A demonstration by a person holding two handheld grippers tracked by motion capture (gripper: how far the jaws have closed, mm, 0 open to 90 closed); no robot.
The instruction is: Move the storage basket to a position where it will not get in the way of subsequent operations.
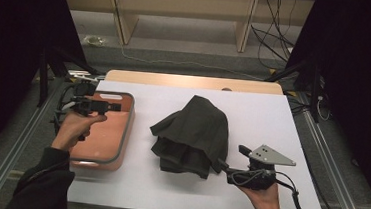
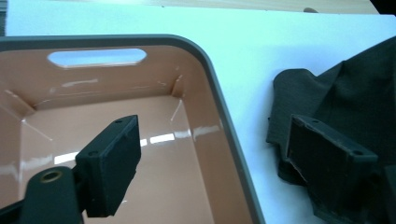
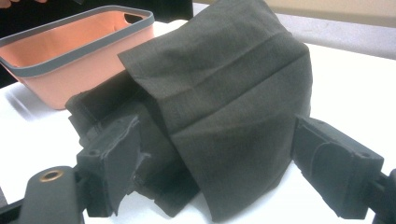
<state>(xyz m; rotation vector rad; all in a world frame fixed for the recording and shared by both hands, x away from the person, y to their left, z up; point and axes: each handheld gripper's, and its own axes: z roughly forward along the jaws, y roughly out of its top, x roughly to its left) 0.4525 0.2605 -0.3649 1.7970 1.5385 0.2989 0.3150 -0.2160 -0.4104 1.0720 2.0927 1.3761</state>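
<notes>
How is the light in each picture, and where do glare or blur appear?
High view: the white table is brightly lit and the surroundings are dark. Left gripper view: white glare streaks lie on the orange bin floor, and the near jaws look soft. Right gripper view: the dark cloth is evenly lit and fairly sharp, while the background is blurred.

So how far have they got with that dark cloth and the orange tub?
Barely started, it seems. Done: nothing yet; the tub is empty and the cloth lies heaped on the white table beside it. In hand: the right gripper is open, its jaws either side of the cloth's near edge, not closed on it. The left gripper hangs open over the tub. Left, probably: gripping the cloth and moving it into the tub.
</notes>
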